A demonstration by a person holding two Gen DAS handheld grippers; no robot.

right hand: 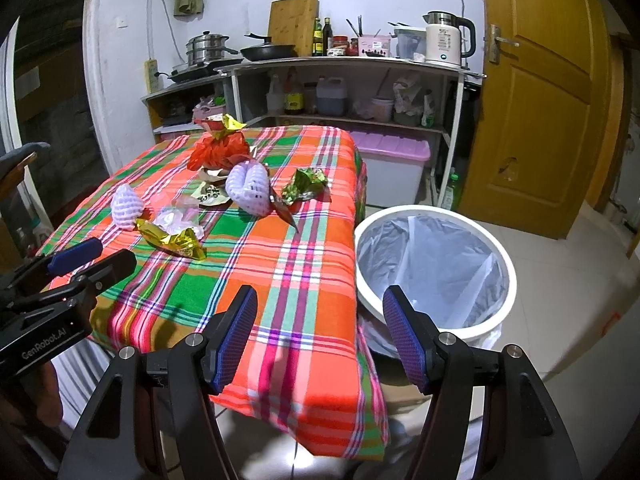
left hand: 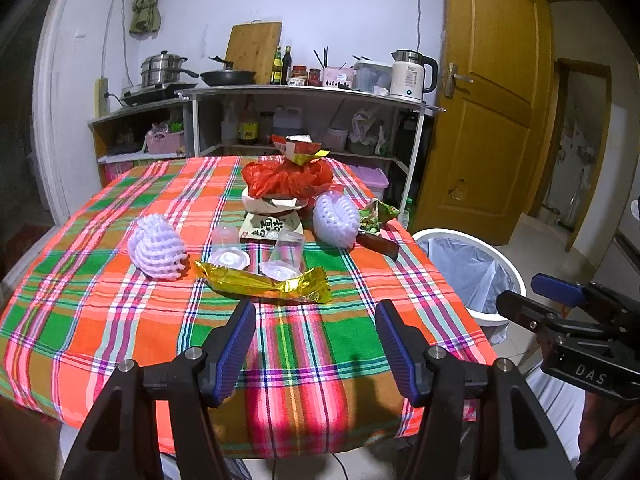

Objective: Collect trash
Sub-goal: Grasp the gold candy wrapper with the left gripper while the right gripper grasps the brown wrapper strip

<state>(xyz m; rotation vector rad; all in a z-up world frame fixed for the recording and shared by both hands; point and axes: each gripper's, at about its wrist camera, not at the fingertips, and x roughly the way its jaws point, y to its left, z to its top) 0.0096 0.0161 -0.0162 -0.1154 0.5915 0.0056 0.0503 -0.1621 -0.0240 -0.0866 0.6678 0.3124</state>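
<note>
Over the near edge of the counter (left hand: 120,320), the left wrist view shows the left tool (left hand: 316,344) hanging with its blue pads wide apart and nothing between them. Just beyond lies a gold wrapper (left hand: 264,284), the closest piece of trash, with two clear plastic cups (left hand: 256,252) tipped over behind it. A white foam net (left hand: 158,250) sits toward the left edge and a second foam net (left hand: 336,220) toward the right edge, beside a green wrapper (left hand: 376,216). A red plastic bag (left hand: 288,180) tops a pile near the far edge. The white bin (left hand: 472,276) stands on the floor off the right edge. No piece looks collected yet, so I judge this the opening reach; the next move calls for lowering the pads astride the gold wrapper and pinching its thin, slippery foil. The right tool (left hand: 532,300) shows only partly at the frame's side here.

From the right wrist view, the right tool (right hand: 320,336) hangs at the counter's near right corner, fingers spread and empty, with the bin (right hand: 492,240) just beside that corner. The gold wrapper (right hand: 172,240) lies toward the left edge. The bin's bottom is lost in the liner's folds, so whether anything lies inside cannot be told. What sits under the red bag is hidden, and the cups blur into pale plastic here.
</note>
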